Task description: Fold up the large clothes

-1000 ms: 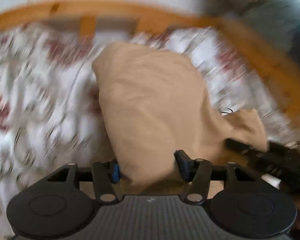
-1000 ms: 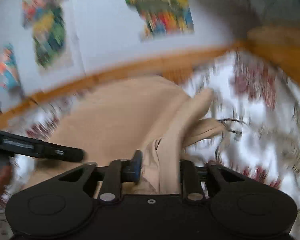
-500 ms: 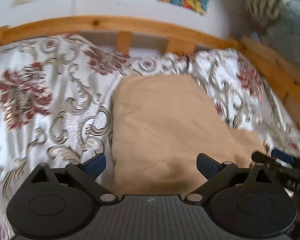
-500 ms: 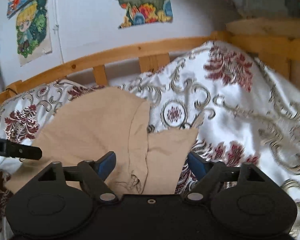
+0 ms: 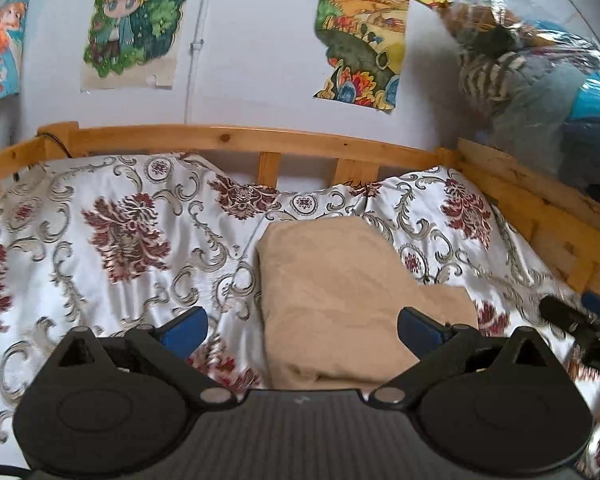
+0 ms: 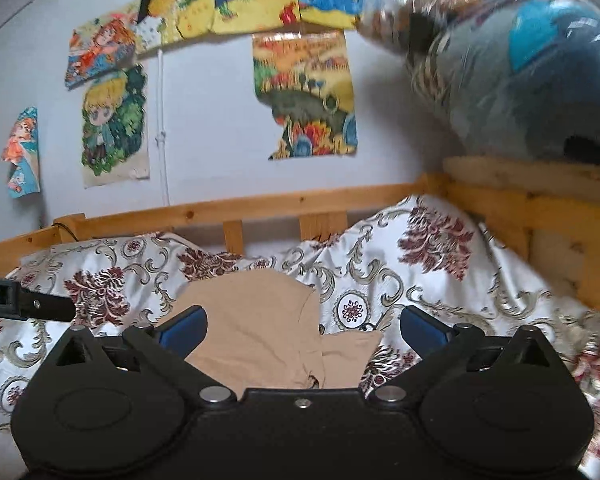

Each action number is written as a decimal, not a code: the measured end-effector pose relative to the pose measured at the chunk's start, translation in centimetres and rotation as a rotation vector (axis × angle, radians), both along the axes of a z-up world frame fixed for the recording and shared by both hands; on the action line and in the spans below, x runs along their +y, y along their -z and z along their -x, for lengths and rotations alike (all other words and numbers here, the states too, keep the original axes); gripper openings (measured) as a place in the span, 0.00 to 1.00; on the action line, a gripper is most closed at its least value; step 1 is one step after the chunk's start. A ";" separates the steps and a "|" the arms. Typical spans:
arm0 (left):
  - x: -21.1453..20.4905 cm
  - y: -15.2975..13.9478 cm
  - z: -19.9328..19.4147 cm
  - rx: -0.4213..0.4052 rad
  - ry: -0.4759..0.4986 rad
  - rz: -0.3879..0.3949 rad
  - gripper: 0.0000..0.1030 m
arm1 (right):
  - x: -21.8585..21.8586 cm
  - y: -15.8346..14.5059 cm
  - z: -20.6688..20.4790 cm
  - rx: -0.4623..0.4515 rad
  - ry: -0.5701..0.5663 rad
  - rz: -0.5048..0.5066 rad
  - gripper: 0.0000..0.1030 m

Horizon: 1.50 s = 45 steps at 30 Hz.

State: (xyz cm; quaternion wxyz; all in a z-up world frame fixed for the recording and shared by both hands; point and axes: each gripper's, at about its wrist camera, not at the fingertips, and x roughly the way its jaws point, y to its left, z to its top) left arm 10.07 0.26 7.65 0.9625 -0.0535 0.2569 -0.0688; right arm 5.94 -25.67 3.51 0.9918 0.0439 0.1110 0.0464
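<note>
The tan garment, soft matte knit folded into a blocky pad, lies on the glossy white bedspread with maroon damask scrolls; the right wrist view alone shows its layered edge; left gripper and right gripper both gape wide, released, blue-padded; pine rail behind; cartoon posters on the wall.

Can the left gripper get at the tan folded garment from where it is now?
Probably yes. The left gripper has its jaws open, the tan garment lies flat on the floral bedspread directly ahead, and nothing sits between them.
</note>
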 end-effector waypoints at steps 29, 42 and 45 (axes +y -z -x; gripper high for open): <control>-0.6 3.2 2.5 0.087 0.059 -0.017 1.00 | 0.8 2.6 3.6 0.160 0.034 0.014 0.99; -0.8 2.9 2.7 0.069 0.044 -0.055 1.00 | 0.6 2.6 3.6 0.162 0.033 0.012 0.99; -0.8 2.9 2.7 0.067 0.045 -0.060 1.00 | 0.5 2.6 3.6 0.162 0.033 0.012 0.99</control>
